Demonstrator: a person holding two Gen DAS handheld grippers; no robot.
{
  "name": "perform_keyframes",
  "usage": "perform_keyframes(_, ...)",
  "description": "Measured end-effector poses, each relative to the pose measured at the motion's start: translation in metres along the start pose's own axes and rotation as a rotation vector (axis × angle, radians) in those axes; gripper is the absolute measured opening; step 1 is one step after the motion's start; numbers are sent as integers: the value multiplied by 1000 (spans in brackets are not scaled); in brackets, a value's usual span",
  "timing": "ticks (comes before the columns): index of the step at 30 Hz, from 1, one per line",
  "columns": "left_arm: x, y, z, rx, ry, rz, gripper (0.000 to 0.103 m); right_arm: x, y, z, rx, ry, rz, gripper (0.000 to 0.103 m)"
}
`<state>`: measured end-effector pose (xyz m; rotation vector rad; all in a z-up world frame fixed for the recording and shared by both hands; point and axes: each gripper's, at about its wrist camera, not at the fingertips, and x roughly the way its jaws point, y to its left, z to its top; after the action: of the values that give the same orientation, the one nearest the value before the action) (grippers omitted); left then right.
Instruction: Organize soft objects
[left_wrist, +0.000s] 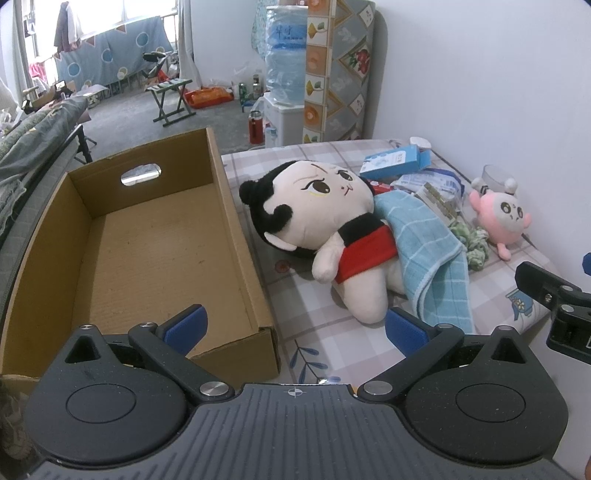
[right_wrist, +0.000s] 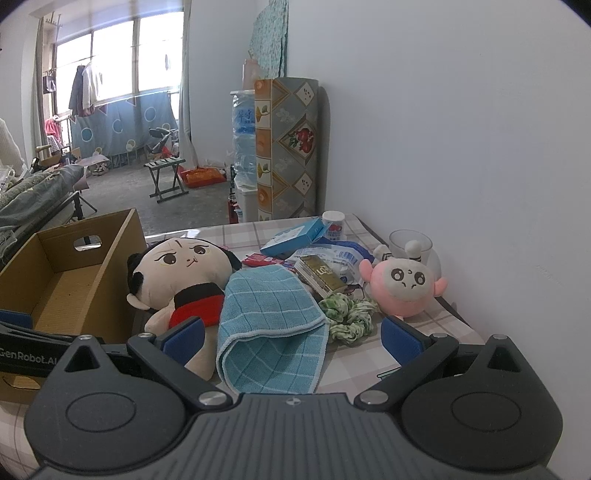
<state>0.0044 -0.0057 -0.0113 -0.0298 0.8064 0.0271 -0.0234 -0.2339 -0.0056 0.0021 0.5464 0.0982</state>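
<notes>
both the left hand-held gripper (left_wrist: 293, 328) and right hand-held gripper (right_wrist: 291, 336) gape apart, holding nothing. the light blue checked microfibre cloth (right_wrist: 269, 332) looks limp and light; pinch its folded edge, then the big-headed plush doll (left_wrist: 325, 225) by its soft arm.

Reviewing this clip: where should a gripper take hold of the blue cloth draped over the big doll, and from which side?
Judging from the right wrist view, grip the blue cloth at its folded near edge, coming from the front. That doubled fold hangs past the big doll, so the open right gripper could probably pinch it alone.
</notes>
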Motion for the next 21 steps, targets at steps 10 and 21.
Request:
perform_keyframes(10, 1, 0, 1, -1, 3, -1, 103, 0, 0, 0, 1, 0, -1, 50)
perform_keyframes(21, 6, -2, 1, -1, 14, 7, 103, 4, -4, -1, 6, 4, 3, 50)
